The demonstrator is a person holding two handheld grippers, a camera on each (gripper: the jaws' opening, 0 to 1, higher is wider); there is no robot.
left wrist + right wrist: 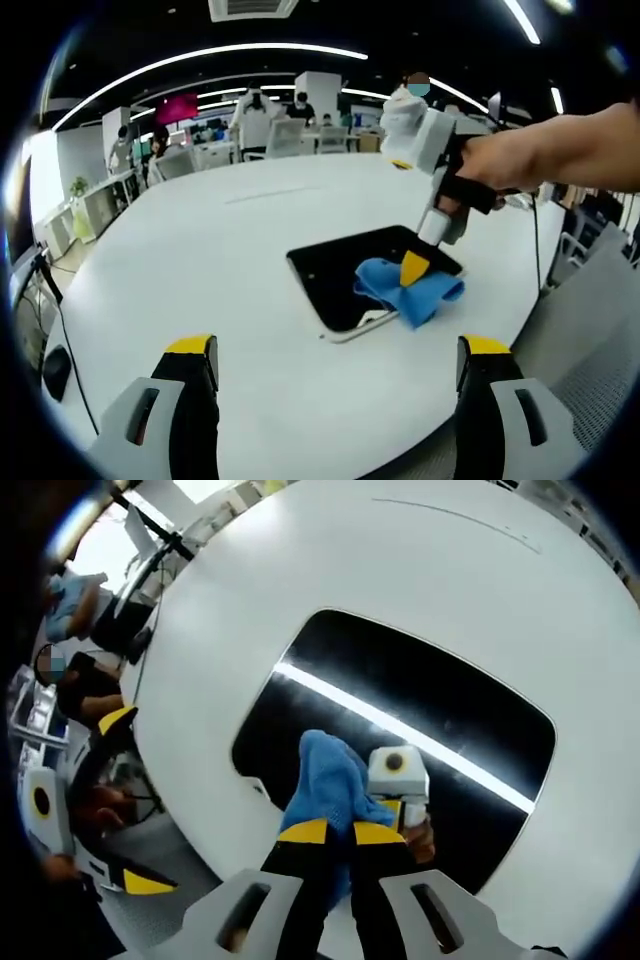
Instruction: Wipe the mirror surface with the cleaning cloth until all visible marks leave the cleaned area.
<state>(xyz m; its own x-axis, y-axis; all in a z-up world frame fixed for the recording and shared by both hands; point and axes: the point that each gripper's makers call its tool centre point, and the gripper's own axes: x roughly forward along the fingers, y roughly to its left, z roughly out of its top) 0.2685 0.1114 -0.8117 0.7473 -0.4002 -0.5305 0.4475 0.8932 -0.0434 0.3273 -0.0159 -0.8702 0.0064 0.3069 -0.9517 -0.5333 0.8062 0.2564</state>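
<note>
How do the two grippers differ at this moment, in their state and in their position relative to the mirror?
The right gripper is shut on the blue cloth, while the left gripper is open and holds nothing. The right gripper presses the cloth onto the mirror; the left gripper hovers above the white table, away from the mirror, its jaws wide apart. Both have yellow-tipped black jaws on grey bodies.
</note>
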